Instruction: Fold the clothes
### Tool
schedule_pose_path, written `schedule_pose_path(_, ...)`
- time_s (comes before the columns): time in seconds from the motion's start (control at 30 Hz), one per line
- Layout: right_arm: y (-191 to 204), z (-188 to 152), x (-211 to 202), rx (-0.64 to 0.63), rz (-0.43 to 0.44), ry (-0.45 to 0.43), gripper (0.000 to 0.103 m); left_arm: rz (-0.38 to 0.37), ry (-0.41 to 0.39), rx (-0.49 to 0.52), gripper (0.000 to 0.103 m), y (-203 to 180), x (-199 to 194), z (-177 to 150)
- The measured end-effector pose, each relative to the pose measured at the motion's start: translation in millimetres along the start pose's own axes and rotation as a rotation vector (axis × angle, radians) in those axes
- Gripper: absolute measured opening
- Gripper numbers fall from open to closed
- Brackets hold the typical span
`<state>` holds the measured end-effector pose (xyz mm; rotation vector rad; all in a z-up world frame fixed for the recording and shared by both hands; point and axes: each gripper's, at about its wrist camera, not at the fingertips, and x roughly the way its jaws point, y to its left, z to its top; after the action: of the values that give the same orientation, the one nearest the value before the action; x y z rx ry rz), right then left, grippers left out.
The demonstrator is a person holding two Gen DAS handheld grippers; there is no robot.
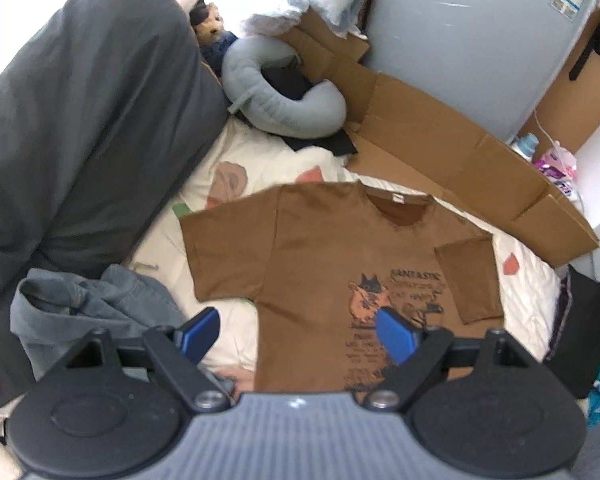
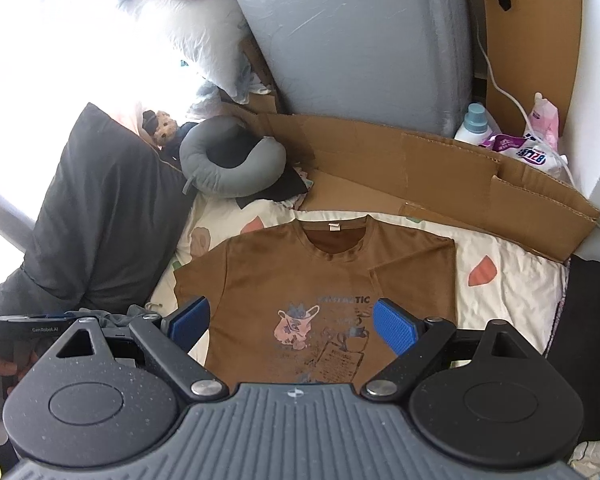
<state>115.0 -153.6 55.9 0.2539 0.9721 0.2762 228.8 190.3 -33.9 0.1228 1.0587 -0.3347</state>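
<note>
**Brown T-shirt flat on the bed, both grippers spread wide above it**

The left gripper (image 1: 298,334) hangs over the bed with its blue-padded fingers (image 1: 394,336) far apart and nothing between them. Straight ahead of it and partly beneath it lies the brown T-shirt (image 1: 324,264), front side up, collar at the far end, spread on the patterned white bedsheet (image 1: 236,332). The sleeve off the gripper's right finger is folded inward across the chest, its edge lying beside the printed cat graphic (image 1: 370,292); the sleeve ahead to the left lies flat and extended. Just off the left finger sits a crumpled grey-blue garment (image 1: 96,308), close to the shirt but apart from it. Further left a dark grey pillow (image 1: 88,120) rises, and beyond the shirt's collar are a grey neck pillow (image 1: 276,96) and flattened cardboard (image 1: 452,160).

The right gripper (image 2: 292,326) is likewise wide open and empty, its blue pads (image 2: 394,330) standing on either side of the T-shirt (image 2: 284,276) as seen from that camera. The shirt's print (image 2: 300,324) lies directly between and ahead of the fingers, with the collar (image 2: 334,234) further out. To this gripper's left, a hand (image 2: 0,364) grips the handle of the other tool. Past the shirt the cardboard (image 2: 420,176) leans against a grey mattress (image 2: 356,40), with a detergent bottle (image 2: 474,124) far ahead to the right.
</note>
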Motion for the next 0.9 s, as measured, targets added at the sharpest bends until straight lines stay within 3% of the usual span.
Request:
schedule_pose_path(0.2,3.4,-6.3,36.2,-0.029,-0.011,-0.048,0.092,0.008,-0.054,-0.032,0.087,12.5,16.2,-17.9)
schedule_pose_path(0.37,4.9,-22.8,73.3,0.001,0.035,-0.054,0.092,0.018,-0.050,-0.049,0.087,24.3,31.0,-26.9)
schedule_pose_path(0.67,15.1,-50.2,135.2,-0.017,0.045,-0.039,0.092,0.025,-0.044,-0.089,0.087,39.4,59.9,-36.2)
schedule_pose_path(0.9,13.7,-51.7,158.0,0.008,0.055,-0.107,0.092,0.026,-0.034,-0.095,0.087,40.7,85.3,-40.1)
